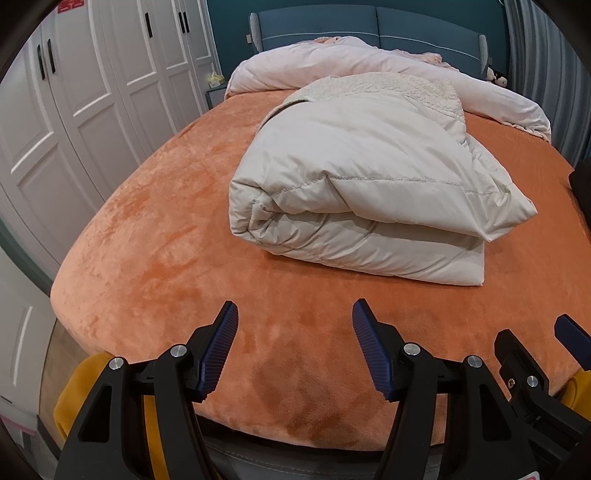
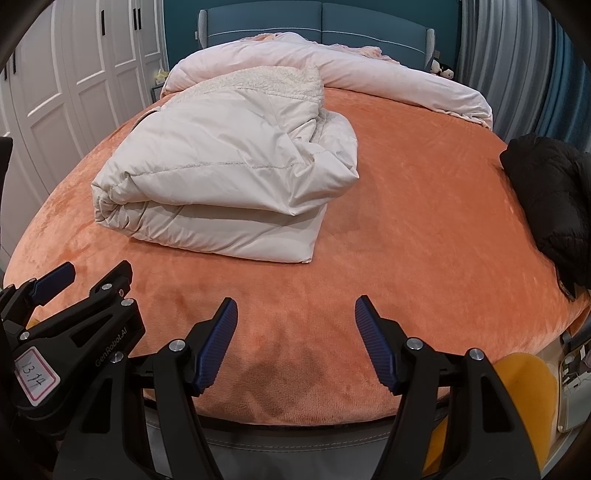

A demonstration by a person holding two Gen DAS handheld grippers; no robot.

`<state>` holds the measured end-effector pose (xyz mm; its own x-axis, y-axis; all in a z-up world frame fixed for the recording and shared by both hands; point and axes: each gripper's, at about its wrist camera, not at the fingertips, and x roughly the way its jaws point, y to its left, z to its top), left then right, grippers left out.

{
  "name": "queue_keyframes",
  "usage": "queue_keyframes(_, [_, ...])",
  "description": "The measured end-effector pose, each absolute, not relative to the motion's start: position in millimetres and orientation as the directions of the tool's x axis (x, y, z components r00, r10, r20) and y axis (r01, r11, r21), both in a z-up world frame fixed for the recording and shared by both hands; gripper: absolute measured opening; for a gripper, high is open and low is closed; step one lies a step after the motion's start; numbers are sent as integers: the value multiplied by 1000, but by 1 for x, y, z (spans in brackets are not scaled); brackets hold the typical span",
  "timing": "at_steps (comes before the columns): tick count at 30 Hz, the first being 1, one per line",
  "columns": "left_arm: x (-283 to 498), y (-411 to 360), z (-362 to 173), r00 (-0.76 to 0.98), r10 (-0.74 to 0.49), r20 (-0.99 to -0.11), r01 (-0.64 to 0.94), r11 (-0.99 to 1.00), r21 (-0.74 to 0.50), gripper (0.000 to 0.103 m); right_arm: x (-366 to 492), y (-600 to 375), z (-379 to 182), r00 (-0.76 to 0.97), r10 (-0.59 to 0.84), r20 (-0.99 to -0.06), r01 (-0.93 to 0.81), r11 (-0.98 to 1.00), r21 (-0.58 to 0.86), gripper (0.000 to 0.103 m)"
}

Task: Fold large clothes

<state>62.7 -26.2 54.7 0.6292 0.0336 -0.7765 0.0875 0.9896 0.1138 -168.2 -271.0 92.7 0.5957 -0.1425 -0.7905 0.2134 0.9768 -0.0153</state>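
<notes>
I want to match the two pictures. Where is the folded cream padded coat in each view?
Left wrist view: the folded cream coat lies right of centre on the orange bed cover.
Right wrist view: the folded cream coat lies left of centre.
Shared landmark: the blue headboard behind the pale pink duvet.

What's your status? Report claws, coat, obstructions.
Left claw and right claw open, empty, above the near bed edge. Cream coat folded on the orange bedspread. Black jacket at right, nothing blocking.
</notes>
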Motion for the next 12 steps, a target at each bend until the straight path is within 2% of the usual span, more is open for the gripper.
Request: queue_keyframes(12, [67,-22,51,601,24,-799,90,991,98,60,-168,-272,92,594,-144,-791,212,977,-19,64])
